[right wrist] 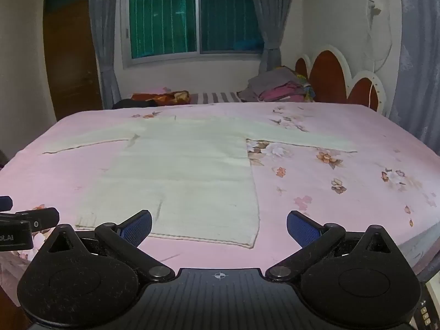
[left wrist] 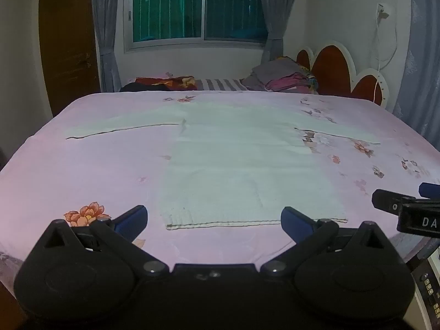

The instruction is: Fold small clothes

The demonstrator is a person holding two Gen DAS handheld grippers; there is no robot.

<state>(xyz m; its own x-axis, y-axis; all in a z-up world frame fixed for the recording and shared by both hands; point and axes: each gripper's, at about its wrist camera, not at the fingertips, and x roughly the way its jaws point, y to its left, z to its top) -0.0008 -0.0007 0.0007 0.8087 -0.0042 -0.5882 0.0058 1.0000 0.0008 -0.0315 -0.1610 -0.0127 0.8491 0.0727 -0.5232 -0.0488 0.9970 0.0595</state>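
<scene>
Both pairs of jaws spread wide, nothing between them. My left gripper (left wrist: 214, 217) hangs over the near edge of the bed, blue pads (left wrist: 132, 218) at 9 and 3 o'clock of the gap, not touching cloth. My right gripper (right wrist: 219, 227) stands the same: pads apart, empty, tilted down toward the bedding. In the left view the right gripper's finger pokes in at 3 o'clock; in the right view the left one shows at 9 o'clock. The two are side by side, near each other.

Just ahead of both gaps, at 12 o'clock: the sweater (left wrist: 233, 165), lying flat on the pink floral bedsheet (left wrist: 96, 170). Its hem faces me, neck end away toward the window. Body's long axis runs 6 to 12 o'clock. Both sleeves are stretched straight out, one toward 9, one toward 3 o'clock, so the whole thing makes a broad T.

Look of it: pale, whitish-green knit, long-sleeved, smooth, few wrinkles. Ribbed band along the hem with a thin darker line at the edge; a similar dark line traces the sleeves' lower edges. A faint squarish outline sits low on the body in the left view; cannot tell if it is a pocket or a crease. From the right view the hem's right corner (right wrist: 251, 243) sits between my pads, slightly toward the left of centre.

Farther out, at 12 to 1 o'clock: a pile of clothes (right wrist: 277, 89) beyond the sheet, beside the scalloped headboard (right wrist: 330, 77). Window (right wrist: 192, 19) with grey curtains behind.
</scene>
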